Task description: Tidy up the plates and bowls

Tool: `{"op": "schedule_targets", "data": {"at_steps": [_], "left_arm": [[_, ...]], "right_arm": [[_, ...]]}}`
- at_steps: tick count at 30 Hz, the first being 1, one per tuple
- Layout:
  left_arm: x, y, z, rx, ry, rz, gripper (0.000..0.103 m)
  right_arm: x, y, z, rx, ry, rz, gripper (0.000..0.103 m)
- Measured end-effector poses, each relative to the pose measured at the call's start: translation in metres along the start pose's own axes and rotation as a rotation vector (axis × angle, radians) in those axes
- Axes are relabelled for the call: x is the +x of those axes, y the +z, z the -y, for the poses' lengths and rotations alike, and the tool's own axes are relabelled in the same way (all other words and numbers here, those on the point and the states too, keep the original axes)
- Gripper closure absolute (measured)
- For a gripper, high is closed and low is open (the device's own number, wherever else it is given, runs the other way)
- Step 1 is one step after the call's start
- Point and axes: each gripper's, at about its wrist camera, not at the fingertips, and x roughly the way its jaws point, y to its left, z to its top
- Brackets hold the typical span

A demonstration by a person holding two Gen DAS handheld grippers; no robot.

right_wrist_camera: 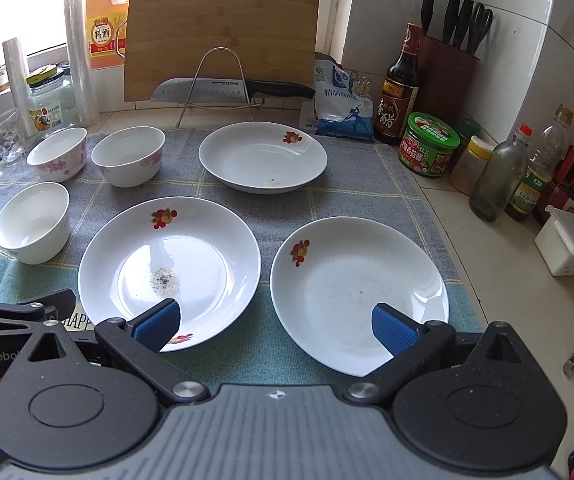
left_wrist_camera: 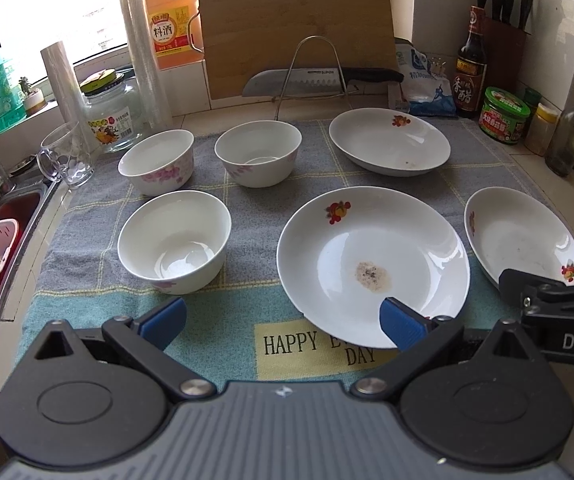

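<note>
Three white plates with fruit prints lie on a grey-and-teal towel: a stained middle plate, a right plate and a far plate. Three white bowls stand at the left: a near bowl, a far-left bowl and a far-middle bowl. My left gripper is open and empty above the towel's near edge, one finger over the middle plate's rim. My right gripper is open and empty, between the middle and right plates.
A sink lies left with a glass mug and jar beside it. A cutting board, knife and wire rack stand behind. Sauce bottles, jars and a white box line the right wall.
</note>
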Motion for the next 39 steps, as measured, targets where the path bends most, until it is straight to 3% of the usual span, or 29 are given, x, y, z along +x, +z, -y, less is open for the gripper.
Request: {"op": "schedule_targets", "data": {"at_steps": [7, 21, 27, 39], "left_arm": [[0.005, 0.002, -0.016, 0.011, -0.071, -0.01, 0.001], [0.007, 0.006, -0.044, 0.077, -0.209, 0.082, 0.001], [0.014, 0.01, -0.051, 0.052, -0.291, 0.087, 0.001], [0.031, 0.023, -0.021, 0.093, -0.335, 0.049, 0.001]], "right_arm": [[-0.005, 0.002, -0.011, 0.01, -0.024, 0.02, 0.0], [-0.022, 0.005, -0.022, -0.033, -0.061, 0.137, 0.0], [-0.017, -0.003, -0.003, -0.044, -0.098, 0.121, 0.0], [0.021, -0.039, 0.055, 0.011, -0.08, 0.027, 0.0]]}}
